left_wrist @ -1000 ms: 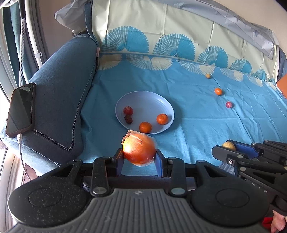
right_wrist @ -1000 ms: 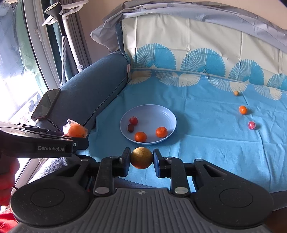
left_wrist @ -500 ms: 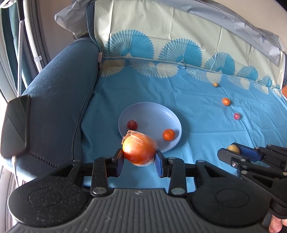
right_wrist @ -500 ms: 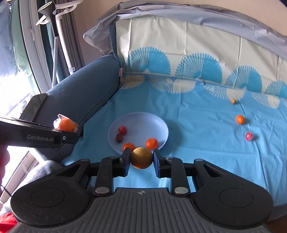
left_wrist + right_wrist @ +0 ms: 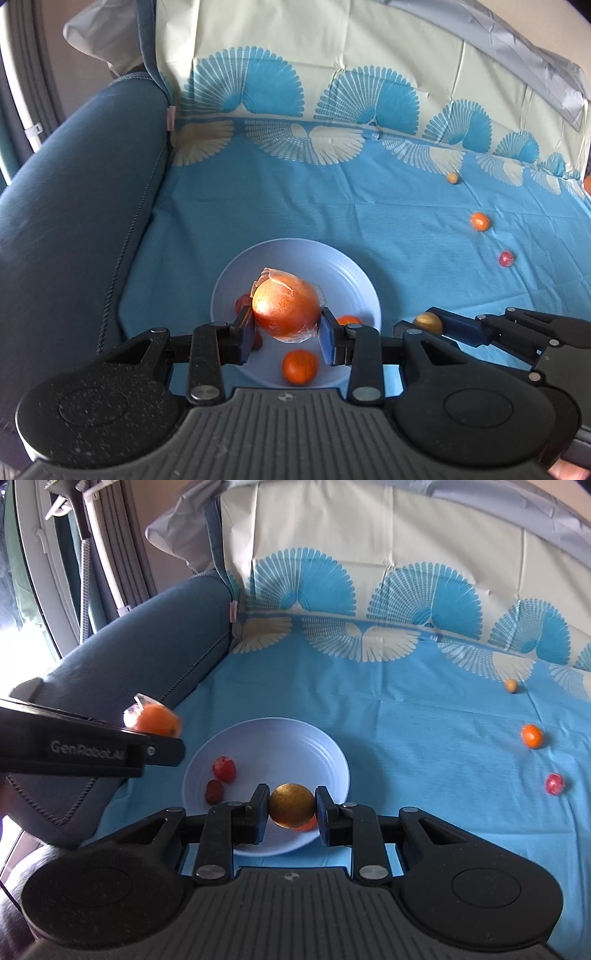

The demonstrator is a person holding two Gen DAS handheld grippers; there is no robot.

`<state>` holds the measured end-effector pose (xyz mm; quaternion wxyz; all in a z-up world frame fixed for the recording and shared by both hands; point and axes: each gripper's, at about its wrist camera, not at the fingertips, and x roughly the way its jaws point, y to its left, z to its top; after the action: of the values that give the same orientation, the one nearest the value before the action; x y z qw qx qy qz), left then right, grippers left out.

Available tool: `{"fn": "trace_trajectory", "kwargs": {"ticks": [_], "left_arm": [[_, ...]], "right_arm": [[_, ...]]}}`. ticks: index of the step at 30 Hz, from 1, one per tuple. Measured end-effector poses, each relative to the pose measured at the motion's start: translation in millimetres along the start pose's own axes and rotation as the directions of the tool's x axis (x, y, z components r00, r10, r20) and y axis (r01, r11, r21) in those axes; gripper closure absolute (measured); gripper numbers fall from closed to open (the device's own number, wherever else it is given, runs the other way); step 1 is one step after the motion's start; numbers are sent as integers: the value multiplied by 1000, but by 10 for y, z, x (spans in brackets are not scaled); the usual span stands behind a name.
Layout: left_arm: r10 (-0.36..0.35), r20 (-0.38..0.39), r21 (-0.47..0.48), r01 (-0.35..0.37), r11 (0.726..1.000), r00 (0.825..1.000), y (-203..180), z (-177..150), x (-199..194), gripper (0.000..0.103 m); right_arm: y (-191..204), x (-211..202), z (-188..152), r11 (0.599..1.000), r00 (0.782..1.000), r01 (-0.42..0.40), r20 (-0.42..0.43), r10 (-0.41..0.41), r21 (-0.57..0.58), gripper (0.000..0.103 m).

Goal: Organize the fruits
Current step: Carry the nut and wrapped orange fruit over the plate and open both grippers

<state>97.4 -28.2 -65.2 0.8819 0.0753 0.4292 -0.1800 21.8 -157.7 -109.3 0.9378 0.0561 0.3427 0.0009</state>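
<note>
The sofa seat [image 5: 406,716], draped in a blue sheet, carries everything, and the pale blue plate [image 5: 354,273] is the landmark here. The left gripper [image 5: 286,330] hangs over the plate with its fingers [image 5: 243,334] clenched on the wrapped orange fruit [image 5: 286,308], the biggest piece in view, which sits in crinkled clear film; the right gripper [image 5: 289,812] hovers at the plate's near rim, its fingers [image 5: 258,808] grasping a golden-brown round fruit [image 5: 291,805]. The main risk, as I judge it, is the big fruit: let go from this height, it could land on the small fruits already in the plate, knock them over the shallow rim, or roll out itself onto the soft, sloping sheet. The slick film could also let it slip early. With both grippers crowding the same plate, the two tools could bump if they release together. The golden fruit, held at the rim, could drop outside the plate. The right wrist view shows what the left cannot: a red fruit [image 5: 224,768] and a darker one [image 5: 215,792] on the plate's left side, mostly hidden behind the left gripper in its own view. The left view alone shows a whole orange [image 5: 300,367] on the plate's near side. Well to the right of the plate lie a small orange [image 5: 532,736], a tiny red fruit [image 5: 555,784] and a tiny tan one [image 5: 511,685], not yet gathered.
</note>
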Motion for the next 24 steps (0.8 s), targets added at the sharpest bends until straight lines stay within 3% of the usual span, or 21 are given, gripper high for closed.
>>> {"fn": "trace_trajectory", "kwargs": {"ticks": [7, 15, 16, 17, 18, 19, 20, 21, 24], "left_arm": [[21, -73, -2, -22, 1000, 997, 69, 50, 606, 63], [54, -99, 31, -51, 998, 994, 88, 151, 1004, 62], [60, -100, 36, -56, 998, 993, 94, 161, 1040, 60], [62, -97, 41, -58, 997, 993, 102, 171, 1059, 43], [63, -87, 42, -60, 997, 994, 110, 179, 1049, 18], [66, -66, 36, -64, 997, 996, 118, 171, 1005, 9], [62, -33, 25, -61, 998, 998, 130, 159, 933, 0], [58, -8, 14, -58, 998, 998, 142, 142, 855, 0], [56, -6, 32, -56, 998, 998, 124, 64, 668, 0]], "right_arm": [[-60, 499, 82, 999, 998, -14, -54, 12, -31, 75], [-79, 936, 110, 998, 996, -22, -89, 17, -64, 75], [-78, 979, 119, 997, 996, -24, -92, 18, -70, 75], [-81, 1025, 126, 997, 995, -30, -101, 22, -76, 75], [-83, 1069, 139, 996, 993, -41, -115, 32, -82, 71], [-86, 1089, 151, 995, 990, -52, -133, 41, -84, 52], [-90, 1102, 166, 995, 988, -55, -147, 43, -80, 40], [-91, 1090, 185, 996, 988, -51, -151, 39, -72, 26], [-94, 944, 177, 997, 989, -43, -147, 34, -60, 19]]}}
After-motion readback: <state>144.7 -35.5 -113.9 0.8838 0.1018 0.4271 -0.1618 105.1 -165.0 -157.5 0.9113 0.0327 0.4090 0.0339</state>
